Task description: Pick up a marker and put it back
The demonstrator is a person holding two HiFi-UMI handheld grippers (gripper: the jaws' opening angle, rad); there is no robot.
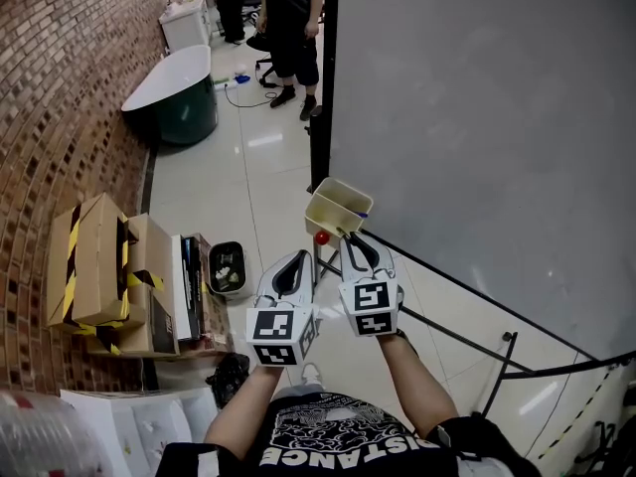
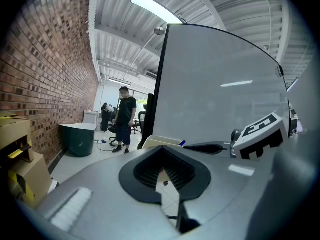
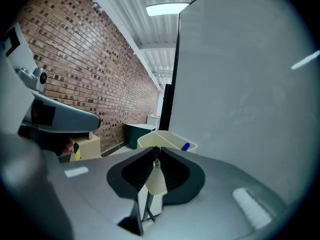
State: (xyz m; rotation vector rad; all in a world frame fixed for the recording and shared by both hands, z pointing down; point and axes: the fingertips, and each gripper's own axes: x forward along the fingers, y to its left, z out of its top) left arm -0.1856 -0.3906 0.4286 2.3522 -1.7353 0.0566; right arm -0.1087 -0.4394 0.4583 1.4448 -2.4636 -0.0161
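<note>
A cream tray (image 1: 333, 210) hangs at the whiteboard's lower left edge, with a blue marker cap (image 1: 364, 213) showing inside it and a red knob (image 1: 321, 238) just below. My right gripper (image 1: 347, 237) points at the tray from just in front of it. It is shut on a slim dark marker (image 3: 156, 159), of which only a short piece shows at the tips. The tray (image 3: 162, 141) and blue cap (image 3: 185, 146) lie straight ahead in the right gripper view. My left gripper (image 1: 295, 259) hovers beside the right one, shut and holding nothing.
The whiteboard (image 1: 477, 137) fills the right side, and its stand's black legs (image 1: 467, 341) run across the tiled floor. Cardboard boxes (image 1: 99, 266) and a small bin (image 1: 228, 267) sit along the brick wall at the left. A green tub (image 1: 179, 97) and a standing person (image 1: 293, 28) are farther back.
</note>
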